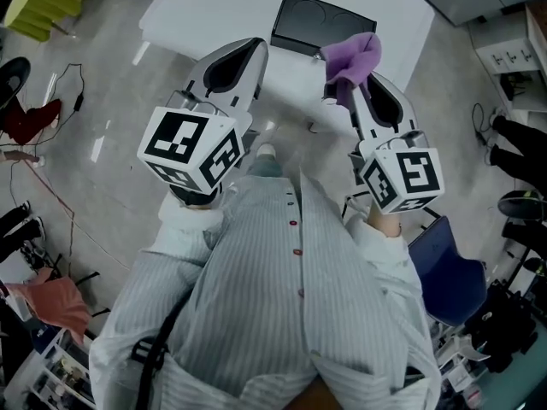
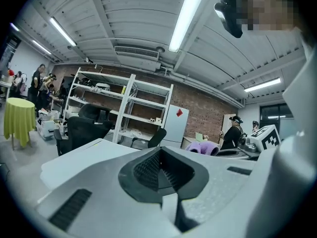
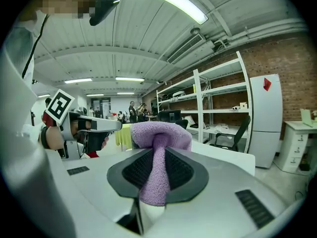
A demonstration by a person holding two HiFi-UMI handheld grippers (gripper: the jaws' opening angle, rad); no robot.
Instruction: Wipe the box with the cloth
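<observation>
A black box lies on the white table ahead of me. My right gripper is raised in front of my chest, short of the table's near edge, and is shut on a purple cloth. In the right gripper view the cloth is pinched between the dark pads and bulges above the tips. My left gripper is held up level with it to the left, shut, with nothing between its pads. From the left gripper view the cloth shows off to the right.
A blue chair stands close at my right, and cables trail over the floor at left. A yellow-green covered table is at far left. White shelving and a black office chair stand beyond the table.
</observation>
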